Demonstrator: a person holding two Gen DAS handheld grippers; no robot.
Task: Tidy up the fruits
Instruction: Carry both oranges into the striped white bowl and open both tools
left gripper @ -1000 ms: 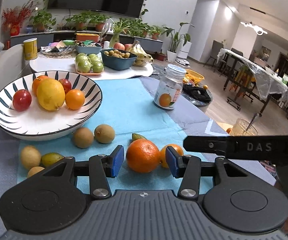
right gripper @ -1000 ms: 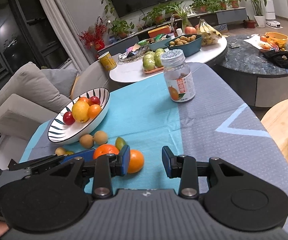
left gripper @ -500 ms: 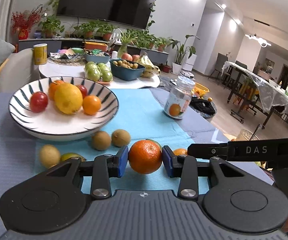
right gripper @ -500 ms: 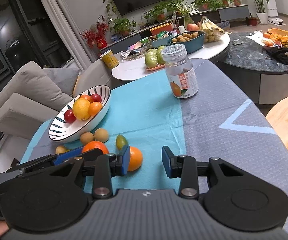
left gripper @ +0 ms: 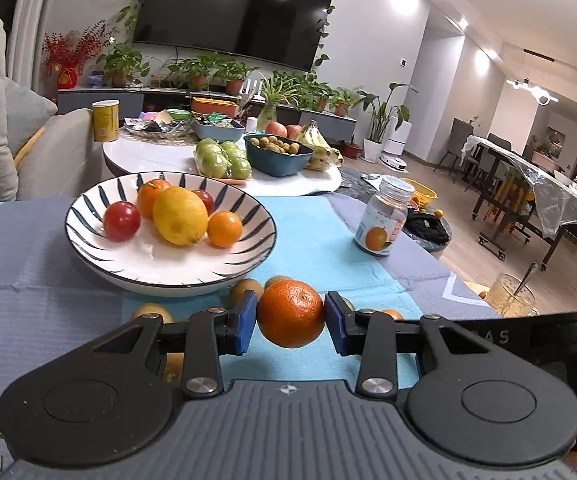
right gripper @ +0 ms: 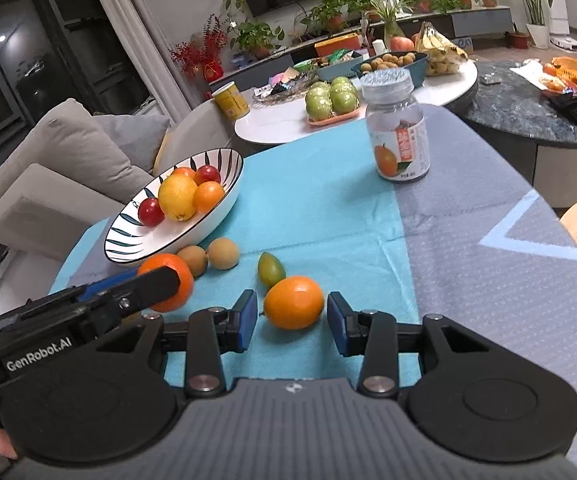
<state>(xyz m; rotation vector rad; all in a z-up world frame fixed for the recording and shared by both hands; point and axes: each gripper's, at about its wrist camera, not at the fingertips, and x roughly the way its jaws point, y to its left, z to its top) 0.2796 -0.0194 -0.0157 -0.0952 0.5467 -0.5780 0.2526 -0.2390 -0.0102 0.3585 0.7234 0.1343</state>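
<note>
My left gripper [left gripper: 290, 323] is shut on a large orange [left gripper: 290, 312] and holds it just above the blue cloth, near the front rim of the striped bowl [left gripper: 88, 248]. In the bowl lie a lemon [left gripper: 180, 216], a red fruit [left gripper: 121, 221] and small oranges. In the right wrist view my right gripper [right gripper: 292, 322] has a second orange [right gripper: 294, 307] lying between its blue pads. Its jaws are opening, with a gap on each side. Two brown round fruits [right gripper: 224, 254] and a green-yellow fruit [right gripper: 270, 269] lie loose beside the bowl [right gripper: 128, 248].
A lidded jar [right gripper: 398, 136] with an orange label stands farther back on the cloth. A glass with a spoon [left gripper: 516, 300] stands at the right edge. Behind is a white round table [left gripper: 136, 160] with green apples and a blue bowl of fruit. A sofa is on the left.
The left jaws shut on the large orange and carried it up and closer to the bowl. The right gripper shifted so that the second orange lies between its pads, now slightly wider apart.
</note>
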